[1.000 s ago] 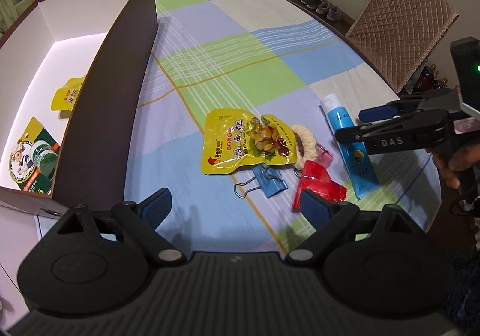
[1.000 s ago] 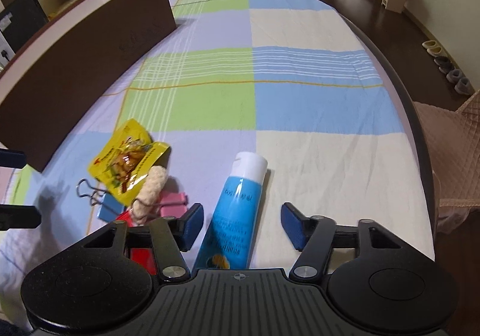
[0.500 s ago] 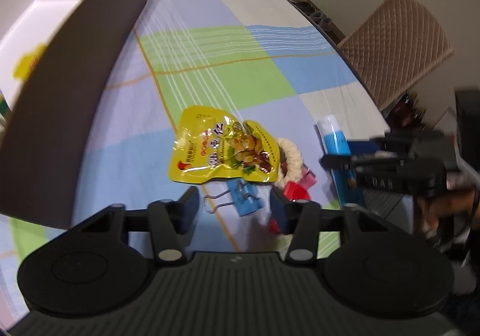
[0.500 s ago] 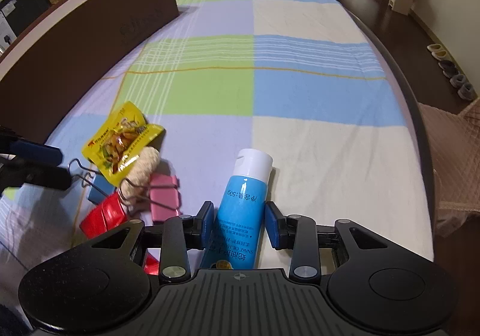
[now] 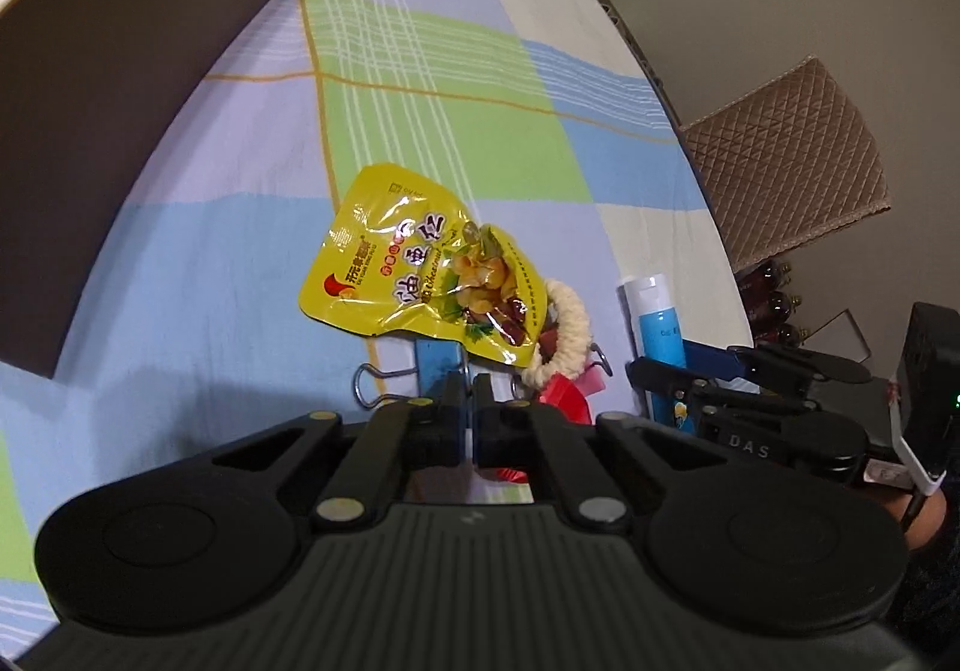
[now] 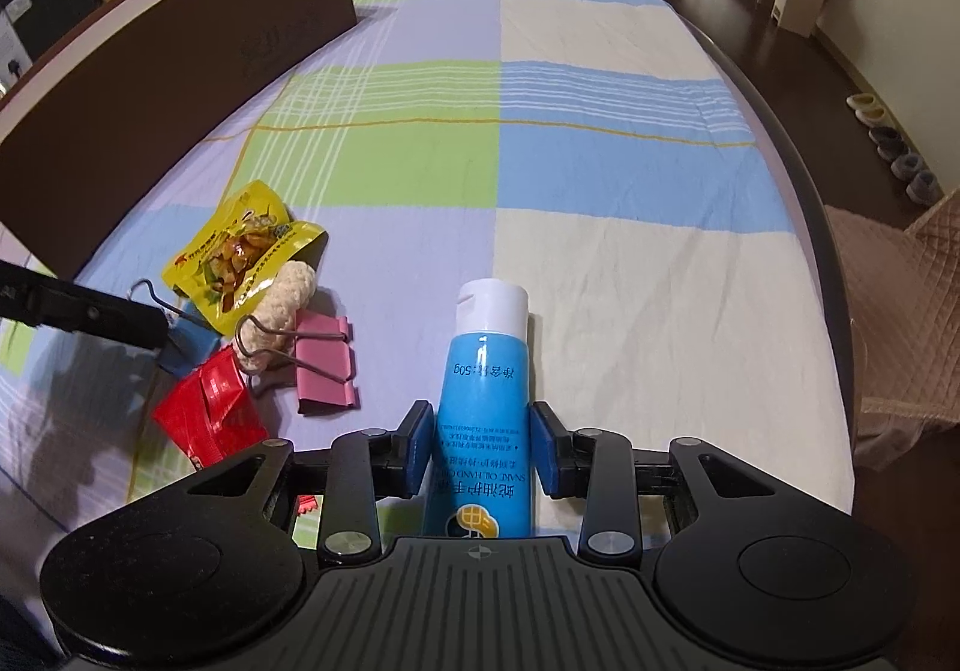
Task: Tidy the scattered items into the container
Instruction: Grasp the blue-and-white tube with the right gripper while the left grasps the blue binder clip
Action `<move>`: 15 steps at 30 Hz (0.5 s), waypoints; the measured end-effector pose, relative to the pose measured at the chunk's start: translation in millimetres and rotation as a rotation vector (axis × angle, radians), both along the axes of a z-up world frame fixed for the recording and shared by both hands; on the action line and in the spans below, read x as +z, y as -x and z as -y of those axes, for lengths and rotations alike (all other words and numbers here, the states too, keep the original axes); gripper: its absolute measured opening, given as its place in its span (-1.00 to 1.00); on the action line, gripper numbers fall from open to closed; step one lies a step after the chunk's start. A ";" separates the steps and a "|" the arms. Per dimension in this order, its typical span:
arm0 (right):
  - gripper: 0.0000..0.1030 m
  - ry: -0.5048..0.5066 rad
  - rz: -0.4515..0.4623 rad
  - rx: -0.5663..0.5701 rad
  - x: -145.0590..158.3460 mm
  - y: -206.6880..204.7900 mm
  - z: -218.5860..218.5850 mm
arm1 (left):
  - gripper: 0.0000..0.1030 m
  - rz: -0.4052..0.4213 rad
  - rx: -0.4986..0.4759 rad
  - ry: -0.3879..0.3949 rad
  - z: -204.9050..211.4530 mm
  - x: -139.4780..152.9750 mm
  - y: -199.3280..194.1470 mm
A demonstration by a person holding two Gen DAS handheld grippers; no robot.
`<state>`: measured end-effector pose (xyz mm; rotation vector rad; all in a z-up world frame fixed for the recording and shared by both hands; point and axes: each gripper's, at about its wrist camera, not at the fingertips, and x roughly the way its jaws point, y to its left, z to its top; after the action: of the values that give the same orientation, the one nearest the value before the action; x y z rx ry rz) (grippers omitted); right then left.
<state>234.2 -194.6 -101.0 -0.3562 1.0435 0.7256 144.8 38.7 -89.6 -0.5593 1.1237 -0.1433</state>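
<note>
We work beside the brown box [image 6: 180,71] on the checked surface [image 6: 600,179]. Our right gripper [image 6: 480,446] straddles the blue tube [image 6: 485,401], jaws narrowed against its sides, its long axis running straight ahead, cap away. Our left gripper [image 5: 468,401], jaws nearly closed, pinches the blue binder clip [image 5: 438,365] just below the yellow snack packet [image 5: 420,275].

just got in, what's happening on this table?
A person is tidying loose items off a checked tablecloth into a big brown box with two handheld grippers. The left gripper has closed on a blue binder clip beside a yellow snack pouch. The right gripper straddles a blue tube lying on the cloth, pads at its sides. A pink clip, a cream hair tie and a red wrapper still lie out.
</note>
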 end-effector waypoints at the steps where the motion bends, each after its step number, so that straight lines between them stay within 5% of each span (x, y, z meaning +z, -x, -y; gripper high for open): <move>1: -0.30 0.004 0.009 0.006 -0.5 1.4 -0.6 | -1.00 0.007 -0.006 -0.005 0.6 2.9 2.1; 6: -0.37 0.026 0.053 0.029 -2.9 10.2 -1.5 | -1.00 0.047 -0.038 -0.045 4.3 20.6 16.1; 15: -0.39 -0.040 -0.016 -0.028 12.5 13.4 19.1 | -1.00 0.137 -0.051 -0.099 1.9 66.4 47.4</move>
<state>220.8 -213.7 -88.4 -0.3015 1.0455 0.7237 97.4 36.9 -23.2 -0.4264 1.0064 -0.1662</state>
